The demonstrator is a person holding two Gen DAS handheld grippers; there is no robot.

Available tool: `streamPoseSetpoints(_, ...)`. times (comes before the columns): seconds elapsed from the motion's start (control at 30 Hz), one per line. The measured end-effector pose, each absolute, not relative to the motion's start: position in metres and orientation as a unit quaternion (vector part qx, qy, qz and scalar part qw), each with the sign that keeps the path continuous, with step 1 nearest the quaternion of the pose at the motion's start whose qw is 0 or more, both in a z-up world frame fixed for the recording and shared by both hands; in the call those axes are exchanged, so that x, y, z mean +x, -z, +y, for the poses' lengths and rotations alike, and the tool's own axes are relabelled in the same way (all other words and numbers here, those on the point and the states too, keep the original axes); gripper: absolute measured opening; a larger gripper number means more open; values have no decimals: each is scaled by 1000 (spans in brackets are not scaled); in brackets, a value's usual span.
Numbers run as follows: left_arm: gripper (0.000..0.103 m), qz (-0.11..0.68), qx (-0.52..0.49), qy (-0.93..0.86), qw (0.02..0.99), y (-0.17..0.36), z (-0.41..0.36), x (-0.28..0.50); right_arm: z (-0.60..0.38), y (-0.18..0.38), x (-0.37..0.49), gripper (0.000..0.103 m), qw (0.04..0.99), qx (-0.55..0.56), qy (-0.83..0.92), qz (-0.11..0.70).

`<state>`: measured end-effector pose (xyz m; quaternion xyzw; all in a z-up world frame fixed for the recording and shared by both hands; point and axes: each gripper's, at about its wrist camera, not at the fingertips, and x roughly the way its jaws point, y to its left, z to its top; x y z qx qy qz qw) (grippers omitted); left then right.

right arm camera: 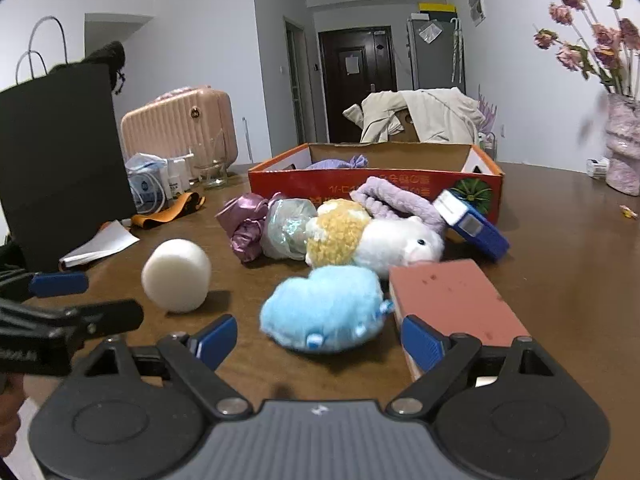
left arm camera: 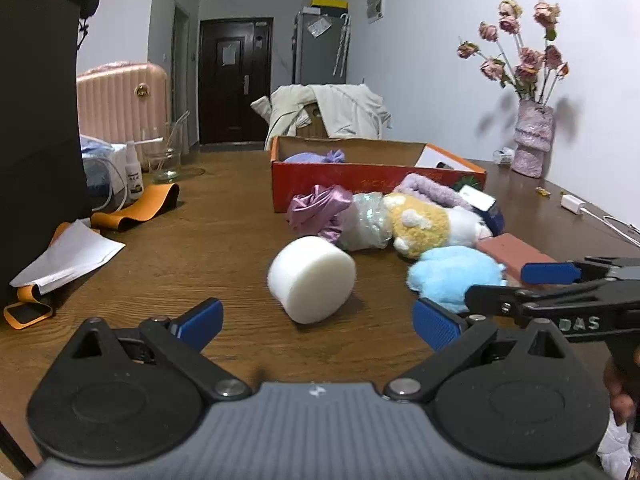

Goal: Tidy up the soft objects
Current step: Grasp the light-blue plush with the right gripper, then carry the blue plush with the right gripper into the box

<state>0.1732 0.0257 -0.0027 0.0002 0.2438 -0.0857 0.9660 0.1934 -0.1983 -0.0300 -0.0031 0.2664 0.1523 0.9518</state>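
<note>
Lying on the wooden counter (left arm camera: 192, 240) in front of an orange cardboard box (right arm camera: 400, 188) is a loose cluster of soft items. A white foam cylinder (left arm camera: 312, 280) rests on its side, apart from the rest, directly ahead of the left gripper (left arm camera: 318, 322). That gripper's jaws stand wide apart with nothing between them; the cylinder lies just beyond the blue pads.

The right gripper (right arm camera: 320, 338) points at a light blue plush (right arm camera: 324, 312), which lies on the counter just ahead of its jaws. Those jaws are likewise apart, not pressing on anything. A pink block (right arm camera: 452, 300) sits just beside the blue plush, its near end close against the right-hand pad.

Behind these lie a white and yellow plush toy (right arm camera: 372, 236), a crumpled pale wrapped bundle (right arm camera: 288, 228) and a shiny mauve fabric piece (right arm camera: 244, 224), touching one another in a row. A lilac fuzzy band (right arm camera: 396, 200) and a blue and white device (right arm camera: 472, 220) lean near the box's front wall. A purple soft item (left arm camera: 316, 157) already lies inside the box.
</note>
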Motion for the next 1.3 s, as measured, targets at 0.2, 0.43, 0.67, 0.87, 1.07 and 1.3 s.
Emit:
streamPoseSetpoints(0.2,103,249,-4,90,964,2,30,180,-183,38,222,83,948,-40,-136,285)
streamPoseSetpoints(0.43,103,260,-23,104,960,1,31,177,-182,34,196,68,935,-47,-185,297)
streamPoseSetpoints(0.67,103,266,-48,140,953,3,30,160,-199,19,146,74,926,-2,-227,302)
streamPoseSetpoints(0.87,102,279,-59,150,946,0,26,163,-229,13,157,76,933,53,-206,291)
streamPoseSetpoints(1.07,72,309,-90,222,920,5,8,166,-229,24,186,57,925,63,-221,302)
streamPoseSetpoints(1.3,45,335,-96,207,914,15,8,185,-228,31,195,40,910,94,-246,320)
